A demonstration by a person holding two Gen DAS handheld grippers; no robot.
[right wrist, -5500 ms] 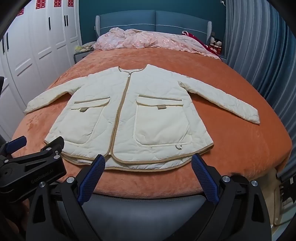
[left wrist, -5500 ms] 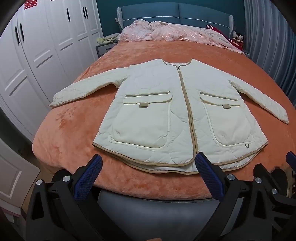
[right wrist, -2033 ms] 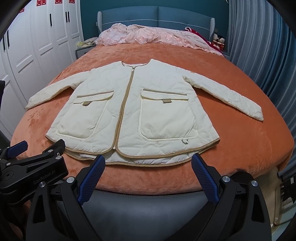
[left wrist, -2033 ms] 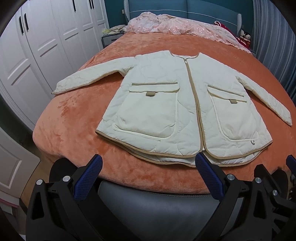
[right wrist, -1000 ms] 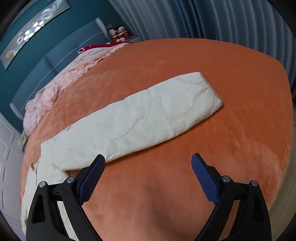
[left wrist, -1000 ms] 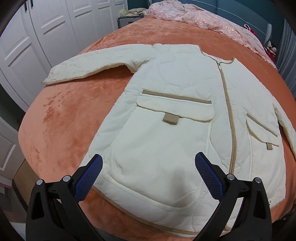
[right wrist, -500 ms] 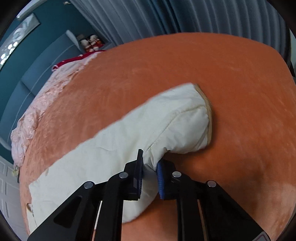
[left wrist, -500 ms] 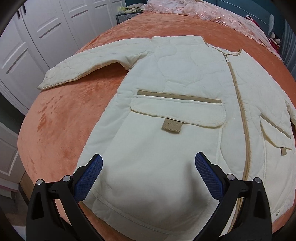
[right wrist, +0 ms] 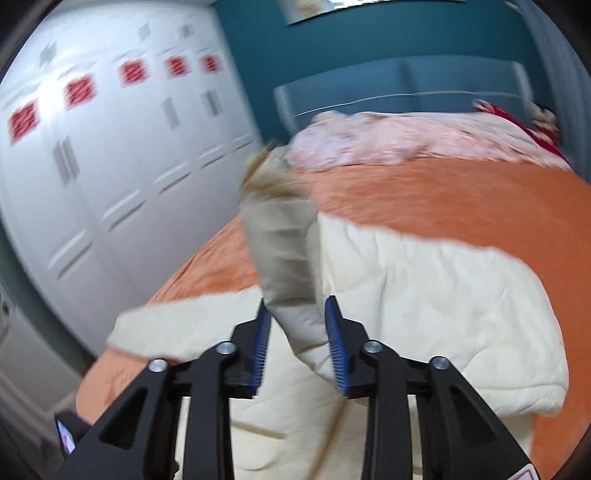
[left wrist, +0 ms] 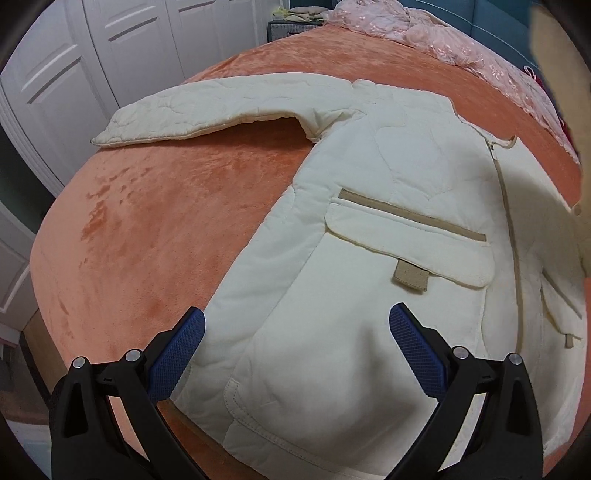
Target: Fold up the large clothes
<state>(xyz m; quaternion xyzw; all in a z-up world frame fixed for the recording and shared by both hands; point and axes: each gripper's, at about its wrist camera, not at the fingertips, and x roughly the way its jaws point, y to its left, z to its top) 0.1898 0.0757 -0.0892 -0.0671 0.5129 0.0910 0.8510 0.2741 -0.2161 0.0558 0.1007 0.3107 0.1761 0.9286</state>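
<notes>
A cream quilted jacket [left wrist: 388, 229] with tan trim lies front up on the orange bed [left wrist: 155, 229]. Its left sleeve [left wrist: 207, 110] stretches toward the wardrobe side. My left gripper [left wrist: 295, 343] is open and empty, low over the jacket's lower left pocket. My right gripper [right wrist: 299, 339] is shut on the jacket's right sleeve [right wrist: 284, 251], which stands up out of the jaws above the jacket body [right wrist: 424, 295]. The right wrist view is motion-blurred.
White wardrobe doors [left wrist: 92, 55] stand close along the bed's left side. A pink blanket [left wrist: 443, 33] is heaped at the head of the bed before the blue headboard [right wrist: 406, 85]. A bedside table [left wrist: 291, 22] sits at the far left corner.
My right gripper, shut on the sleeve end, has lifted it and swung it over the jacket body toward the wardrobe side. My left gripper has moved lower and closer over the left pocket.
</notes>
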